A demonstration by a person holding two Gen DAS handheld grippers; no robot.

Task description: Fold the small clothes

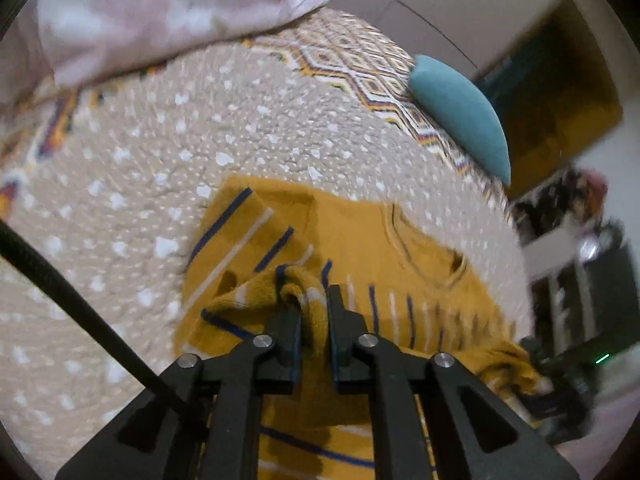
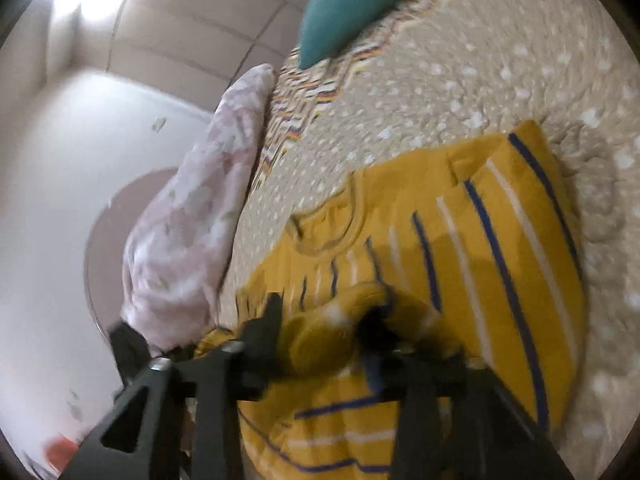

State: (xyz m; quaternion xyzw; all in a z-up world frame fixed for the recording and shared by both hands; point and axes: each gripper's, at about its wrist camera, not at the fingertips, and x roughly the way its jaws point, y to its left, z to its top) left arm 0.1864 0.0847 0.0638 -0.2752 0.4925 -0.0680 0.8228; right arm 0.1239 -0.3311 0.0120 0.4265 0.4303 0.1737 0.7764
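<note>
The mustard-yellow striped T-shirt (image 1: 352, 236) lies on the bed, on a beige dotted bedspread (image 1: 168, 152), with its round neckline facing up and its body spread toward the camera in both wrist views. The left claw (image 1: 314, 312) is pinched narrow on a bunched fold of the shirt's fabric — a striped hem or sleeve edge, I cannot tell which — and holds that fold raised over the rest of the garment. The right claw (image 2: 320, 320) also has yellow cloth bunched between its fingers; motion blur hides the exact gap, but it reads as gripping the shirt's edge rather than standing wide. In the right wrist view one side of the shirt (image 2: 500, 216) already seems to be turned in, with a straight crease running beside the stripes, so I judge that the fold is under way but not finished. What is left, as far as these views show, is to carry the two held edges across, lay them flat and smooth the result — perhaps with another fold to make a compact packet. A teal pillow (image 1: 460, 112) and a pale pink floral quilt (image 1: 172, 12) sit farther up the bed, well apart from the shirt.
</note>
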